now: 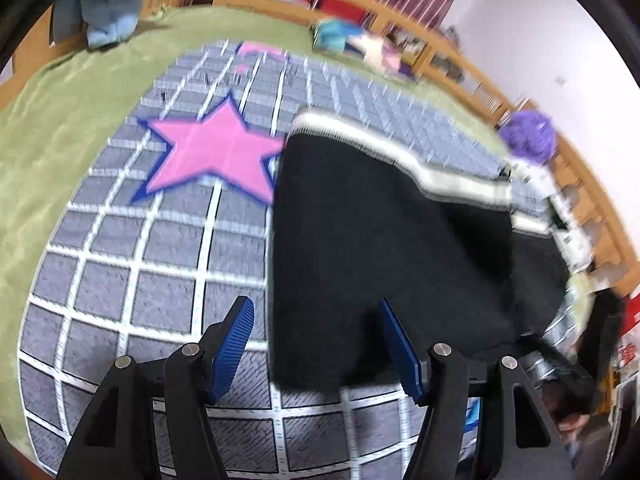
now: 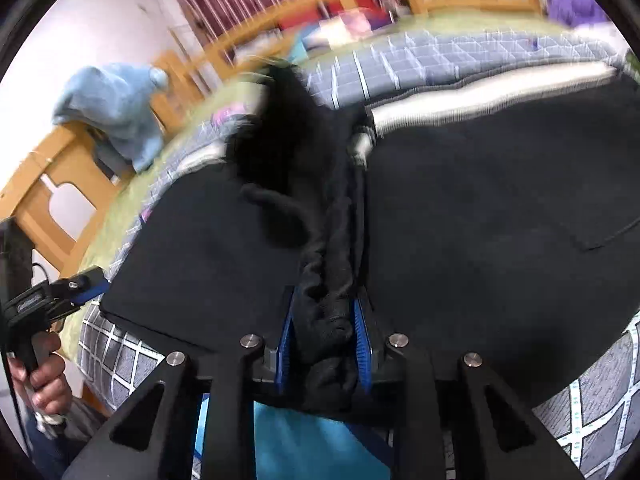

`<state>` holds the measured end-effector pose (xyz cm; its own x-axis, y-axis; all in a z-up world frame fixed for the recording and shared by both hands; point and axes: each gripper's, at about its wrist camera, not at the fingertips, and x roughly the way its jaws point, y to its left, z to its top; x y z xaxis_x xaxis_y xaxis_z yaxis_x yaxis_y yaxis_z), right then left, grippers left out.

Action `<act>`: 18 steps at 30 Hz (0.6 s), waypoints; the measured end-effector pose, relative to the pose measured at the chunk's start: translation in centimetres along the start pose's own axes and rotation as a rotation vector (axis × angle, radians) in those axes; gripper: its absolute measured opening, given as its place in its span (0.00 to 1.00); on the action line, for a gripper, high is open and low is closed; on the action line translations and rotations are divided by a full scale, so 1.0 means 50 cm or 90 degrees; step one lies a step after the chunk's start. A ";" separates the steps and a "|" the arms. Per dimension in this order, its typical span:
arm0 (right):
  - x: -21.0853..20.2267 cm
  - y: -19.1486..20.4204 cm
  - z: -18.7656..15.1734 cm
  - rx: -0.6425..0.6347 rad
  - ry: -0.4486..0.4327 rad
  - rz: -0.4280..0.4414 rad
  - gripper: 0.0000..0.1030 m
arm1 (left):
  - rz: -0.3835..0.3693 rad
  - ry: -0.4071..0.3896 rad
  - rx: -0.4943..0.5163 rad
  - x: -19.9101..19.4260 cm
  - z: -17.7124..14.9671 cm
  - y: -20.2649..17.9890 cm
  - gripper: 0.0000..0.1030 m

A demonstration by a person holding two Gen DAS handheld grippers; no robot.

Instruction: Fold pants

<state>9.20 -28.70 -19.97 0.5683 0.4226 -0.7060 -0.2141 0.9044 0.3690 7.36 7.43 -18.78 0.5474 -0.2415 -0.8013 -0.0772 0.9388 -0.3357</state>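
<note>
Black pants [image 1: 384, 248] with a white side stripe [image 1: 448, 176] lie on a grey grid blanket [image 1: 132, 280]. My left gripper [image 1: 320, 320] is open and empty, its blue pads [image 1: 236, 344] straddling the pants' near left edge, a little above the blanket. In the right wrist view my right gripper [image 2: 325, 320] is shut on a bunched fold of the black pants [image 2: 500, 220] and lifts it; the rest of the fabric spreads to both sides. My left gripper also shows in the right wrist view [image 2: 80, 284], held in a hand at the far left.
The blanket has a pink star [image 1: 216, 152] and lies on a green bedspread [image 1: 52, 128]. A wooden rail [image 1: 440, 40] rings the bed. A light blue garment [image 1: 112, 4] hangs at the back left. A purple fluffy thing [image 1: 528, 136] sits at the right.
</note>
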 end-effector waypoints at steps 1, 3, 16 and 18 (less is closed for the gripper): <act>-0.006 0.004 0.004 -0.010 0.005 -0.002 0.37 | 0.013 0.020 0.004 0.016 -0.002 -0.001 0.61; -0.030 0.014 0.014 -0.032 0.005 -0.008 0.43 | 0.017 0.012 0.016 0.022 -0.009 -0.005 0.63; 0.142 0.010 0.217 -0.055 0.088 -0.048 0.50 | -0.004 -0.003 0.048 0.023 -0.006 -0.008 0.65; 0.174 -0.002 0.224 -0.043 0.127 -0.046 0.29 | -0.002 -0.008 0.059 0.021 -0.004 -0.013 0.65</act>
<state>23.07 -25.75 -19.39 0.4171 0.3541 -0.8370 -0.2349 0.9317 0.2771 7.80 6.50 -19.50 0.5574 -0.2414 -0.7944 0.0013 0.9571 -0.2899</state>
